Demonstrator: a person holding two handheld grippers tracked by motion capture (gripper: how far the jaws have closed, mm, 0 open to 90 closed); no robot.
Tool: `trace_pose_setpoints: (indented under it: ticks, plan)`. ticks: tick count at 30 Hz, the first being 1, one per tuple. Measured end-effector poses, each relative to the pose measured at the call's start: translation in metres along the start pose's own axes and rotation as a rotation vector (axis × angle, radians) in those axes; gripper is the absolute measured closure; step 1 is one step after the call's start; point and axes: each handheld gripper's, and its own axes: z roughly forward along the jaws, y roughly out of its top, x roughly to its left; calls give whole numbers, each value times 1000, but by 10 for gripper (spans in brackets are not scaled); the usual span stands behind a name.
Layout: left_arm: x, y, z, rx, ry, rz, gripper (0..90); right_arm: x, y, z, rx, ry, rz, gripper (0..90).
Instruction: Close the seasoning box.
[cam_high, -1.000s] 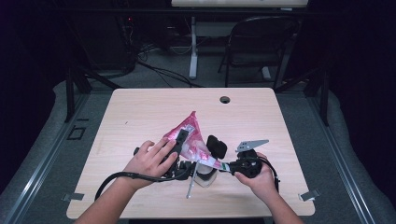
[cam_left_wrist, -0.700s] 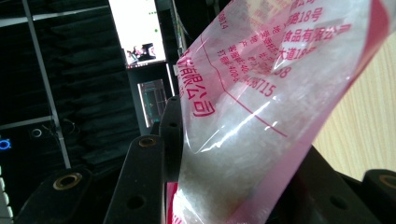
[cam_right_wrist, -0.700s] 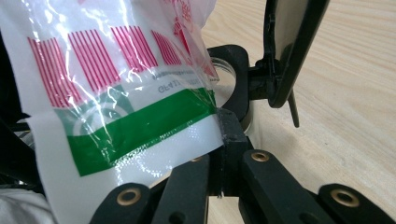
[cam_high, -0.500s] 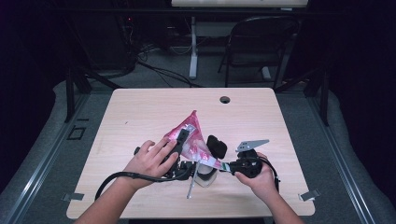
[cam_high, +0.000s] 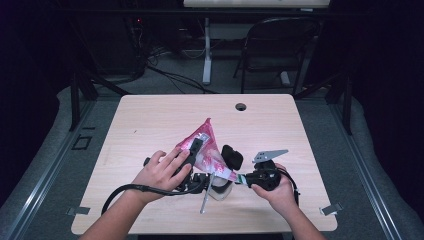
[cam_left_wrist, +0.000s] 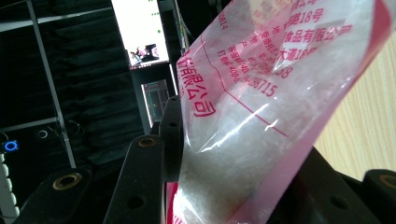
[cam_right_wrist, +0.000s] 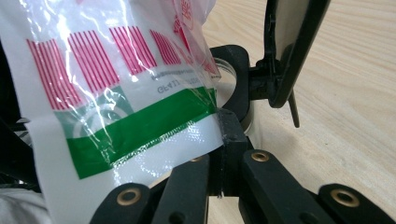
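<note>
Two hand-held tools work one plastic bag near the front edge of the counter (cam_high: 150, 115). The right tool (cam_high: 248, 178), in the person's right hand (cam_high: 277, 192), has its two black jaws closed on the bag's sealed end: the right gripper view shows the jaws pinched together on a flat white strip with a green band and red stripes (cam_right_wrist: 116, 121). The left tool (cam_high: 192, 150), under the person's left hand (cam_high: 160, 172), grips the bag (cam_high: 205, 147) farther along; in the left gripper view the film (cam_left_wrist: 261, 116) passes between its two jaws, which stand narrowly apart and clamp it.

The bag is one clear, glossy, crinkled pouch with pink-red edges and red print, holding a white granular fill. It rises from the tools to a pointed corner toward the counter's middle.

Below the bag stands one small round container (cam_high: 220, 191) with a shiny rim, on the counter between the two hands. One thin grey rod (cam_high: 205, 199) leans beside it. One black cable (cam_high: 125, 192) loops from the left tool.

The counter is one pale wood-grain slab with rounded corners and one dark round hole (cam_high: 241, 106) near its far edge. Beyond it stands one black folding chair (cam_high: 272, 50).
</note>
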Motion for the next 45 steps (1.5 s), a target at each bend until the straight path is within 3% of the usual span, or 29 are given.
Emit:
trace_pose_setpoints:
  ticks: [13, 24, 25, 28, 33, 34, 39, 40, 45]
  plan:
    - [-4, -2, 3, 6, -33, -12, 653, 0, 0, 1, 7, -4, 0, 900]
    - [-10, -6, 3, 12, -75, -83, 654, 1, 0, 2, 9, -6, -5, 900]
    - [-10, -6, 3, 10, -63, -74, 654, 2, 0, 2, 9, -7, -6, 900]
    - [-12, -8, 3, 18, -86, -100, 654, 2, 0, 1, 12, -7, -7, 900]
    - [-14, -9, 4, 16, -84, -109, 654, 3, 0, 2, 6, -6, -6, 900]
    - [-16, -10, 4, 20, -99, -133, 655, 3, 0, 2, 6, -6, -6, 900]
    - [-19, -12, 5, 19, -107, -156, 658, 4, 1, 2, -2, -4, -3, 900]
    - [-21, -14, 5, 24, -124, -179, 660, 4, 1, 2, 4, -4, -9, 900]
    - [-23, -17, 5, 23, -133, -212, 664, 6, 2, 2, -2, -1, -16, 900]
